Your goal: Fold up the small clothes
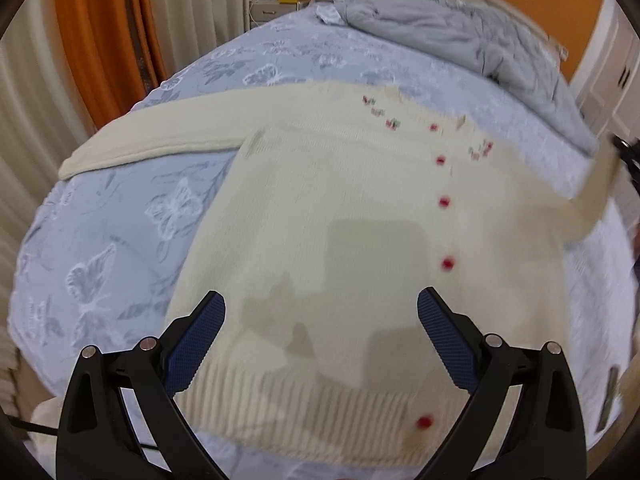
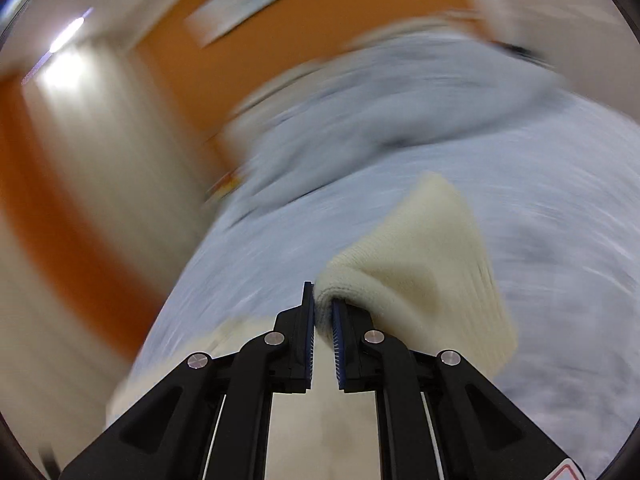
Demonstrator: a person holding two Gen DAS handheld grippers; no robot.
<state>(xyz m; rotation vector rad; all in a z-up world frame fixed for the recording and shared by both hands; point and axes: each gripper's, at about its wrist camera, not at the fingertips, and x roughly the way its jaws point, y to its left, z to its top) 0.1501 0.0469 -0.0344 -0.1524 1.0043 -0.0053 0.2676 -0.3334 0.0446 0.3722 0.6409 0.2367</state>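
A cream knit cardigan [image 1: 340, 208] with red buttons lies flat, front up, on the bed. Its left sleeve [image 1: 152, 136] stretches out to the left. My left gripper [image 1: 320, 308] is open and empty, hovering above the cardigan's lower part near the ribbed hem. My right gripper [image 2: 322, 300] is shut on the cuff end of the right sleeve [image 2: 420, 256] and holds it lifted off the bed. In the left wrist view that sleeve [image 1: 596, 196] rises at the right edge, blurred, toward the right gripper [image 1: 628, 152].
The bed has a pale blue butterfly-pattern cover [image 1: 120, 216]. A grey quilt [image 1: 460, 36] is bunched at the head of the bed. A nightstand [image 1: 272, 4] stands beyond the bed, with orange and cream curtains [image 1: 100, 40] at left. The right wrist view is motion-blurred.
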